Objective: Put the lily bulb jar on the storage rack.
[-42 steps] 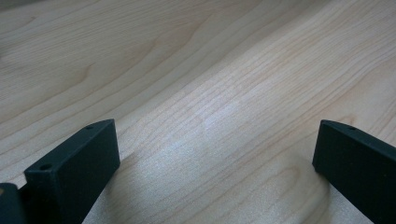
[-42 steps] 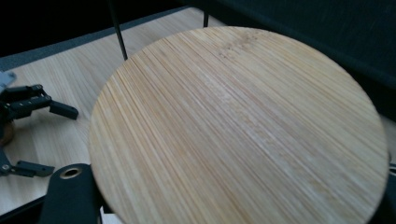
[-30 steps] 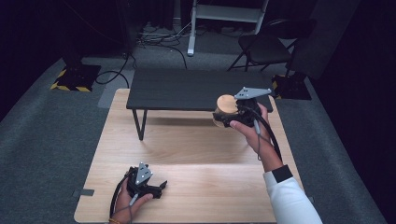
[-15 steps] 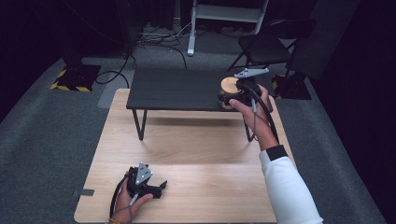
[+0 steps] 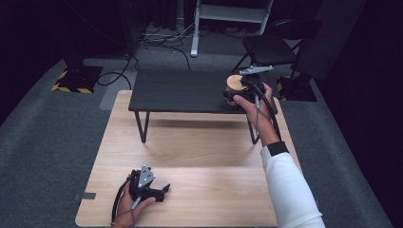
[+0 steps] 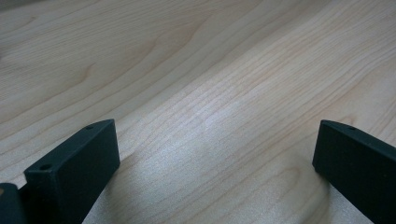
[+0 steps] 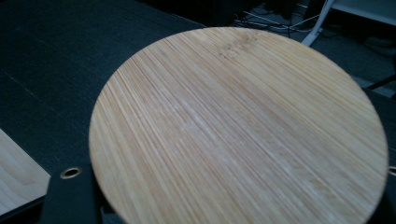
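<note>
A round object with a pale bamboo top [image 5: 234, 82] is held at the right end of the low black table [image 5: 180, 90]. My right gripper [image 5: 233, 97] is shut on its dark body below the top, a hand wrapped around the gripper. In the right gripper view the bamboo disc [image 7: 238, 126] fills most of the picture, with one black jaw showing at the bottom left. Whether the object rests on the black table or hangs just above it cannot be told. My left gripper [image 5: 164, 189] lies on the light wooden table [image 5: 199, 152] at the front left, open, with bare wood between its jaws [image 6: 215, 154].
The black table stands on thin legs across the far half of the wooden table. Behind it on the grey carpet are a dark chair [image 5: 275, 47], a white stand [image 5: 228, 14], cables, and a yellow-and-black striped base [image 5: 76, 80].
My right gripper has carried the bamboo-topped object away from the person, from in front of the black table to over its right end. The left gripper has stayed still.
</note>
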### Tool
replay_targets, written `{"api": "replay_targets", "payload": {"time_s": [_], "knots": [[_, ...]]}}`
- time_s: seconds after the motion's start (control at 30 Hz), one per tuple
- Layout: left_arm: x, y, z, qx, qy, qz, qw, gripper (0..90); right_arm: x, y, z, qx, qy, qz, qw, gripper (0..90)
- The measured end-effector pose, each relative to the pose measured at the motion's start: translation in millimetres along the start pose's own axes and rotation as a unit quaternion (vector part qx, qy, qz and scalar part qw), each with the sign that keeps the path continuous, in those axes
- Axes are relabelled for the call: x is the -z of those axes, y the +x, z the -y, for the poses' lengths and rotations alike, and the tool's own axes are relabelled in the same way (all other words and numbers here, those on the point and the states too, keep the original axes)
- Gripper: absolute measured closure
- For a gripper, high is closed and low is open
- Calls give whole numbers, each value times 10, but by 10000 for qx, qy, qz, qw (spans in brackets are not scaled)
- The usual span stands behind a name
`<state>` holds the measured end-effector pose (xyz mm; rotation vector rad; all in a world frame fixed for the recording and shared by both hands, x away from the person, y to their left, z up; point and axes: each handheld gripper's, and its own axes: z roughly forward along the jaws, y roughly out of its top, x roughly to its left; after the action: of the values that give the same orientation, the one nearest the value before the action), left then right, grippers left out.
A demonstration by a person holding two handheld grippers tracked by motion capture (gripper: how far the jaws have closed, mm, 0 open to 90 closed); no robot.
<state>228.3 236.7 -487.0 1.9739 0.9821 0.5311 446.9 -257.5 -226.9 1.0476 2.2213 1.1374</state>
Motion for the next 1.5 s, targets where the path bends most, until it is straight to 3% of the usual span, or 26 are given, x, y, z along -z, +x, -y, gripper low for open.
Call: {"api": "replay_targets", "payload": {"time_s": [0.13, 0.23, 0.27, 0.33, 0.4, 0.5, 0.57, 0.7, 0.8, 0.87, 1.0, 1.3, 1.5], "knots": [[0, 0, -1, -1, 2, 0, 10000, 4, -42, -23, 57, -70, -119, -71, 9999, 238], [0, 0, -1, 1, 5, 0, 10000, 5, -52, -26, 101, -110, -237, -41, 9997, 105], [0, 0, -1, 2, 4, -1, 10000, 5, -28, -52, 139, -184, -378, -103, 9991, 84], [0, 0, -1, 2, 4, 0, 10000, 5, -10, -53, 144, -179, -412, -98, 9989, 70], [0, 0, -1, 3, 4, 0, 10000, 5, 83, -14, 167, -70, -539, 27, 9985, 58], [0, 0, -2, 5, 5, -1, 10000, 5, 151, -12, 199, -14, -651, 35, 9979, 53], [-1, 0, -2, 6, 4, -1, 10000, 5, 238, 7, 211, 171, -681, 112, 9975, 53], [-1, 0, -2, 6, 4, -1, 10000, 5, 371, -10, 306, 86, -887, 91, 9960, 53], [-1, 0, -2, 8, 4, -1, 10000, 5, 487, 25, 435, 215, -960, 100, 9951, 51], [-1, 0, -2, 6, 5, 0, 10000, 5, 546, -23, 583, 259, -1045, -125, 9941, 50], [0, 0, -2, 6, 6, -1, 10000, 5, 624, -24, 863, 339, -1146, -292, 9924, 50], [0, 0, -2, 5, 6, -2, 10000, 5, 792, 88, 1473, 469, -1294, -348, 9899, 49], [0, -1, -2, 5, 6, -2, 10000, 5, 864, 156, 1866, 646, -1188, -331, 9903, 48]]}}
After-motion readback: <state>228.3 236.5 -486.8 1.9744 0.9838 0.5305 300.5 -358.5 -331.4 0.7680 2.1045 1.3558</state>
